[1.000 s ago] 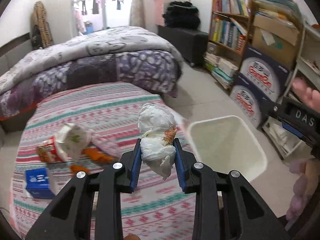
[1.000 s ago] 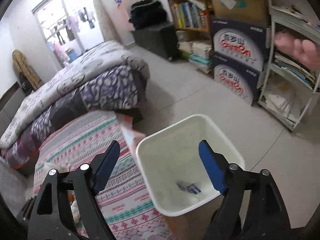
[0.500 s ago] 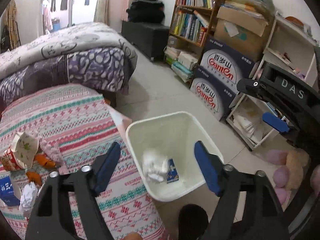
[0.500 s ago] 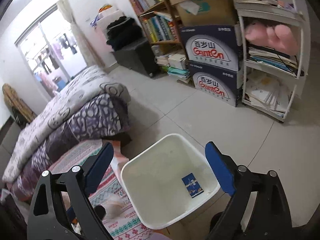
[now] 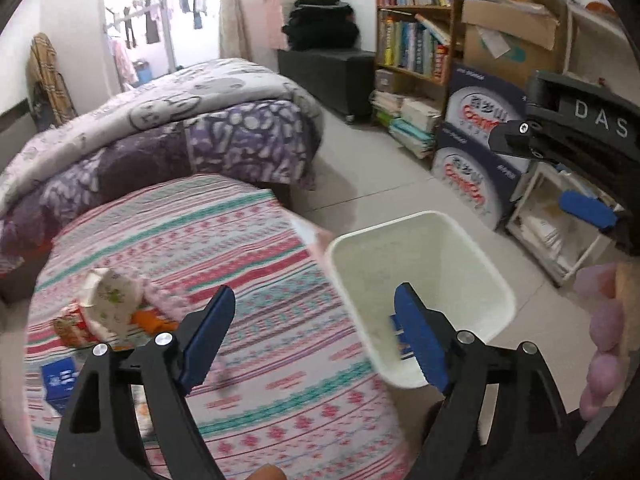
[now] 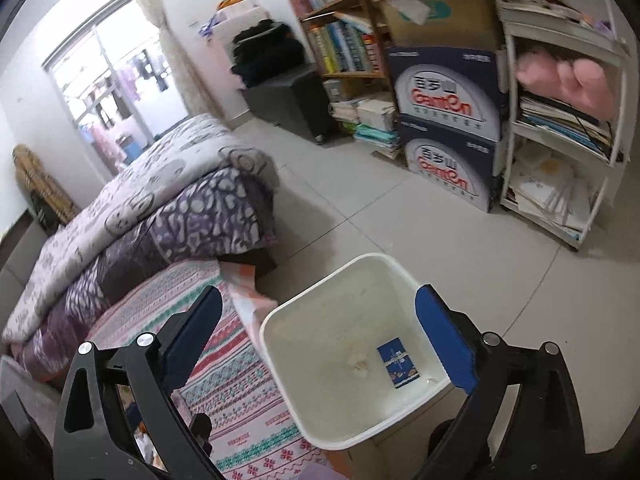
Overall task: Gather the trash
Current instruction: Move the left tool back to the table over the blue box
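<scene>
The left view alone shows trash on the striped bed; the left tool, jaws just spread and empty, hangs over bed and bin. The right view looks into the bin: a blue packet and wad beneath the released right tool

"DAS" is read on the black body of the right gripper. "GantOn" is printed in red on two stacked navy cartons, far right.

The white bin stands open-topped against the striped bed's edge; bare floor lies beyond, boxes well back.
</scene>
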{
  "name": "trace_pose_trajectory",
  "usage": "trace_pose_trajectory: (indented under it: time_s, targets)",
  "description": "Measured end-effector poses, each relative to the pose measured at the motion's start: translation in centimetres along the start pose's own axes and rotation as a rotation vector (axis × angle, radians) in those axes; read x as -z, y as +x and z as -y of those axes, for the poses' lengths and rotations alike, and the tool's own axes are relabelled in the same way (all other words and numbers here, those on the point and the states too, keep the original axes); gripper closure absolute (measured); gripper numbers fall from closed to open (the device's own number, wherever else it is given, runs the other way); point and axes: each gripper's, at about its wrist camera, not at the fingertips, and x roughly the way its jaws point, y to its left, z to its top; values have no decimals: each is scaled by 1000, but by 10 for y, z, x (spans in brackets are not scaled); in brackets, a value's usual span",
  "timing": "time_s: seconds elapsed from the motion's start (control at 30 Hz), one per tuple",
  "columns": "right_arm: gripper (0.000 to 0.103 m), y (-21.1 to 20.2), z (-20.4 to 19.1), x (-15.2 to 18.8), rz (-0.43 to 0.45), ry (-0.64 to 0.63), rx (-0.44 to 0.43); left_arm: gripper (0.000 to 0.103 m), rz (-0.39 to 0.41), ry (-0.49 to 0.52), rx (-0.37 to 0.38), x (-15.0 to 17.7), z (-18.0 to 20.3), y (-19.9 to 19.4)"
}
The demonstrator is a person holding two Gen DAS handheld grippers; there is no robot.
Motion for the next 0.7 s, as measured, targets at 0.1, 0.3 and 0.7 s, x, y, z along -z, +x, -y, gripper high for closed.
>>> trace_pose_trajectory:
  time_s: [0.1, 0.3, 0.7]
  targets:
    - [9, 1, -19, 6, -5, -45, -12, 22, -9, -3, -57, 6, -20, -2]
    - [9, 3, -56, 21, -15, -120, -43, 21, -66, -100, -174, 21, -74, -1]
    - [9, 16, -134, 67, -101, -295, -128, 21, -229, -435, -440, 65, -212, -2]
